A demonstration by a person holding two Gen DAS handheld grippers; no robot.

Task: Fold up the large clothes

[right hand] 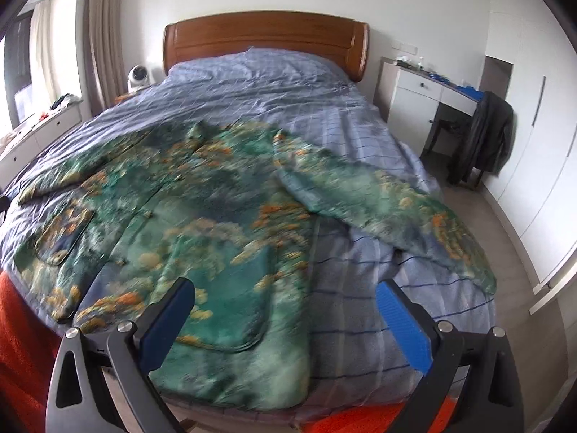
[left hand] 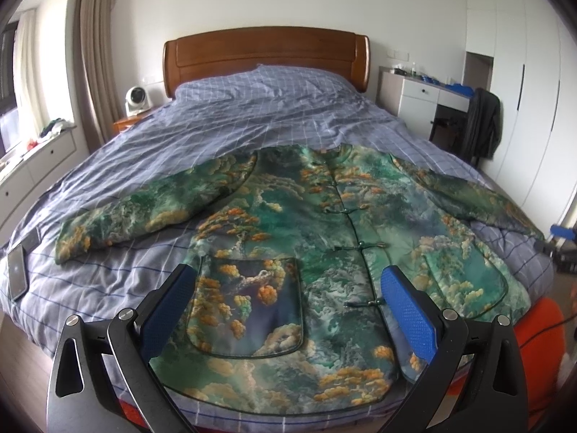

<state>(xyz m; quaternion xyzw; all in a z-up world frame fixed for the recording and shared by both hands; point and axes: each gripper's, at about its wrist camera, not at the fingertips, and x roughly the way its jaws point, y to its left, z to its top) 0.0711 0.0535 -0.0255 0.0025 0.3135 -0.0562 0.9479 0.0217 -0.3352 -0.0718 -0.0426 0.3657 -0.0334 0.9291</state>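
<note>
No fold is yet to be seen: the jacket (left hand: 317, 238) is spread flat and front-up on the bed (left hand: 252, 115), closed down its middle, with both sleeves stretched out to the sides, so the whole of the folding is judged to be left. In the left wrist view, the left gripper (left hand: 288, 281) is held above the near hem, its blue pads set wide apart and nothing between them; a patch pocket (left hand: 249, 303) is framed just ahead of the fingers, and the left sleeve (left hand: 144, 209) runs off to the left of the tool. In the right wrist view, which is blurred, the right gripper (right hand: 285, 299) is likewise spread wide and empty, held over the jacket's right edge, with the right sleeve (right hand: 389, 209) lying ahead and to the right of it across the checked cover. Neither tool appears to be touching the cloth, though contact cannot be ruled out at the hem. A phone (left hand: 16, 274) lies far left of the left gripper.
</note>
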